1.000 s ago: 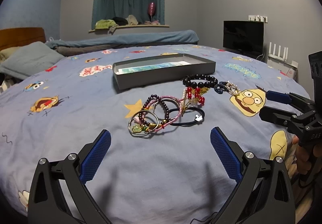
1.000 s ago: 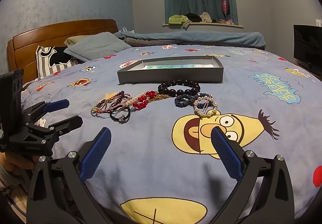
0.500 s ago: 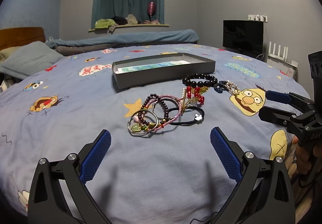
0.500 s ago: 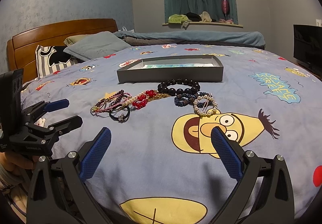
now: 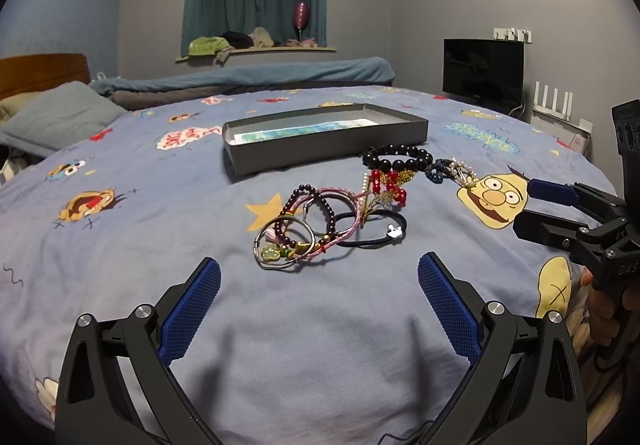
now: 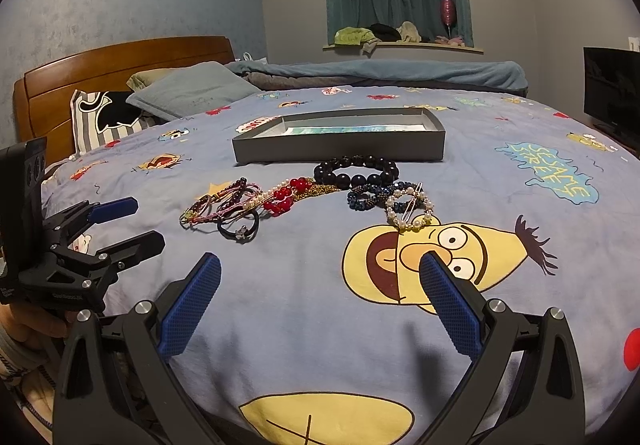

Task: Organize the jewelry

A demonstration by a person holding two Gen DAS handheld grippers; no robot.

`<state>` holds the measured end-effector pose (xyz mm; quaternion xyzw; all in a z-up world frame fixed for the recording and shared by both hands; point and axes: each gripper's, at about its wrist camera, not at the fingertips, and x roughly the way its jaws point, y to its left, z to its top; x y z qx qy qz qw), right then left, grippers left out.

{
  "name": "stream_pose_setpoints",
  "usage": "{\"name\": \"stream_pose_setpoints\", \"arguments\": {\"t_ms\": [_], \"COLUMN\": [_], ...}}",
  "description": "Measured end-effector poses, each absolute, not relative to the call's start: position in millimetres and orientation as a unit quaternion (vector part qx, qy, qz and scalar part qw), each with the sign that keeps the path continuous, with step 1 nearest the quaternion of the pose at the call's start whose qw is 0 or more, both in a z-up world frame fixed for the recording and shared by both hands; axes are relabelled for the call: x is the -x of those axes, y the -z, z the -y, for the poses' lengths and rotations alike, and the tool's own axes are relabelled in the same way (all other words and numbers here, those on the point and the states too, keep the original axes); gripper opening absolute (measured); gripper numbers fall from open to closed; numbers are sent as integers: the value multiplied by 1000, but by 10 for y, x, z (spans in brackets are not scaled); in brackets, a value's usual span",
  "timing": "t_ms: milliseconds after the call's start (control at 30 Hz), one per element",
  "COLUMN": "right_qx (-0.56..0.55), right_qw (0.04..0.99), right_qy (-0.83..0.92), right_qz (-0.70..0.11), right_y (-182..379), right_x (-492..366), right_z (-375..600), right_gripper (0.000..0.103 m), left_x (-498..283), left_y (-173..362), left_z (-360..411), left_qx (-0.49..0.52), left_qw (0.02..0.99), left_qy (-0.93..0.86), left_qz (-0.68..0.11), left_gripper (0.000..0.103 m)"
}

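Observation:
A pile of bracelets and hair ties (image 5: 320, 225) lies on the blue cartoon bedspread, in front of an open grey box (image 5: 324, 143). A black bead bracelet (image 6: 356, 173), a dark blue beaded piece (image 6: 368, 197) and a pearl ring clip (image 6: 410, 211) lie to the right of the pile. My left gripper (image 5: 318, 297) is open and empty, just short of the pile. My right gripper (image 6: 320, 293) is open and empty, short of the pearl clip. Each gripper shows at the edge of the other's view.
The grey box (image 6: 340, 135) lies behind the jewelry. Pillows (image 6: 188, 89) and a wooden headboard (image 6: 100, 69) are at the far left. A folded blanket (image 5: 248, 79) lies along the far side. A black monitor (image 5: 482, 69) stands right of the bed.

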<state>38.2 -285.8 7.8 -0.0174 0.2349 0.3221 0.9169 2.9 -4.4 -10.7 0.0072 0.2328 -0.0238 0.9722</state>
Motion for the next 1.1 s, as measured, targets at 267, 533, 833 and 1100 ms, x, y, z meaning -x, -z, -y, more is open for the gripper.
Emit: {"name": "stream_pose_setpoints", "arguments": {"t_ms": [267,533,833,1100], "right_qx": [16,14,15,12], "right_qw": [917,917,917,917], "right_qy": [-321,-322,-322,-321], "right_qz": [-235,-235,-235,-238], "right_y": [-81,-86,-86,-89], "right_x": [-391,-389,-394,-397], "right_z": [2870,2870,2873,2882], "right_gripper": [98,98,98,98], "left_x": [-32,-21,-31,-70], "left_y": [109,112,107,111], "left_z": [45,44,48,20], "left_qx": [-9,-9,-9,1], "left_qw": [971,971,971,970], "left_qy": [24,25,25,28], "left_qz": [-236,-236,-236,-242], "left_gripper": [98,98,98,98]}}
